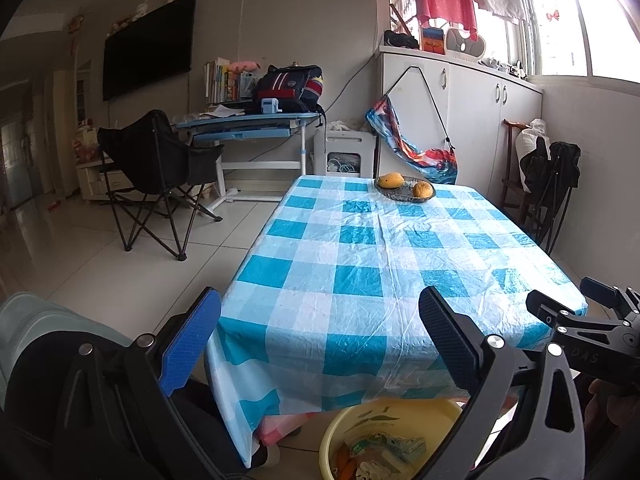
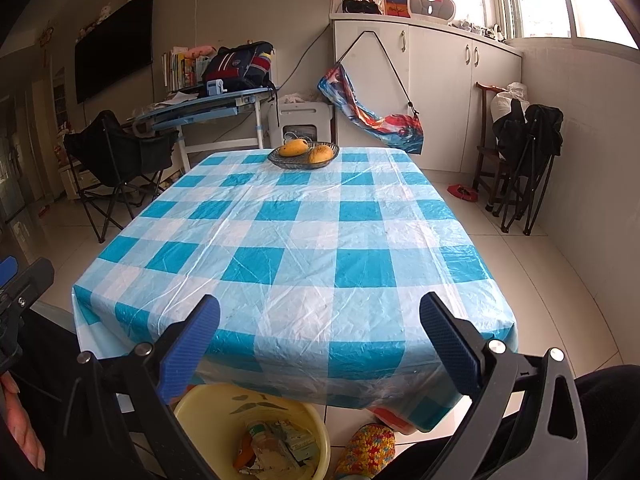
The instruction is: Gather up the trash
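Observation:
A yellow basin (image 1: pixel 392 412) (image 2: pixel 208 404) stands on the floor under the near edge of the table, holding crumpled wrappers and cartons (image 1: pixel 384 450) (image 2: pixel 276 446). My left gripper (image 1: pixel 320 332) hangs open above the table's near left corner, nothing between its blue-padded fingers (image 1: pixel 192 344). My right gripper (image 2: pixel 320 336) is open too, over the near edge of the table, right above the basin. The right gripper's body (image 1: pixel 580 320) shows at the right edge of the left wrist view. The blue and white checked tablecloth (image 2: pixel 304 232) carries no loose trash that I can see.
A glass dish with two mangoes (image 1: pixel 406 188) (image 2: pixel 304 154) sits at the table's far end. A black folding chair (image 1: pixel 156 164) stands to the left, another folded one (image 2: pixel 528 148) by the right wall. A crocheted slipper (image 2: pixel 368 450) lies beside the basin.

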